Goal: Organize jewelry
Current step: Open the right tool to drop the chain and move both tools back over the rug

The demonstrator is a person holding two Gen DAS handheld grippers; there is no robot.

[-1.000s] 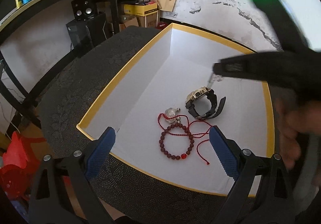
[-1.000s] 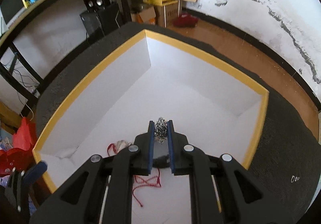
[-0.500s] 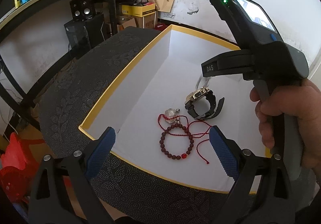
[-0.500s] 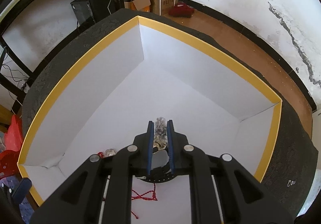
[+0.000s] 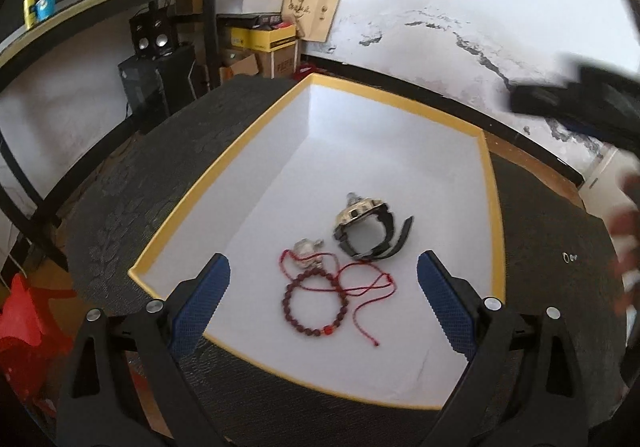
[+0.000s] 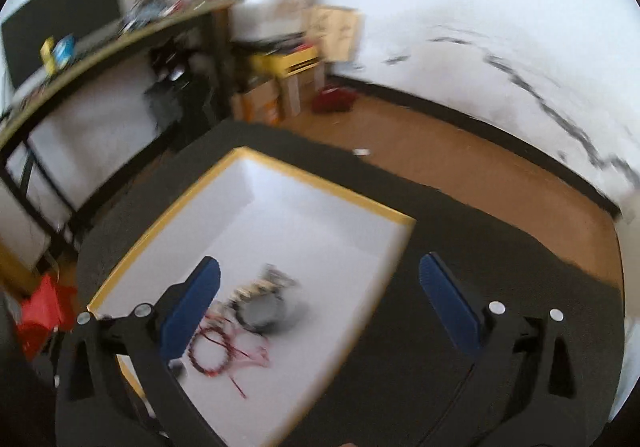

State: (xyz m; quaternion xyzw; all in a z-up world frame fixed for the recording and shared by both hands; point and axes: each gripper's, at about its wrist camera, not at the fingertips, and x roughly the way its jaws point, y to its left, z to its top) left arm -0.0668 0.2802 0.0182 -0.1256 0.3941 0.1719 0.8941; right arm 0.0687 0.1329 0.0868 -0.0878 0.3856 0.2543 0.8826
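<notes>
While both your grippers, left gripper (image 5: 323,297) and right gripper (image 6: 319,297), gaped empty, watch (image 5: 366,231) and bracelet (image 5: 314,305) lay mid-frame in box (image 5: 490,207); next called for fetching small item (image 5: 569,257) at right.

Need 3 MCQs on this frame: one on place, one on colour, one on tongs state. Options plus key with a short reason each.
1. Where does the watch lie?
A. On the dark tabletop outside the box
B. Inside the white box, on its floor
C. On the shelf at the back

2. What colour is the bead bracelet?
A. Dark red
B. Green
C. Silver

3. How do the right tongs stand?
A. Shut on a chain
B. Shut on nothing
C. Open, holding nothing

Key:
1 B: the left wrist view shows the watch on the white floor, within the yellow rim.
2 A: its beads are dark red, with one brighter red bead, beside a red cord.
3 C: in the right wrist view the blue pads stand wide apart with nothing between them; the left tongs are open too.
</notes>
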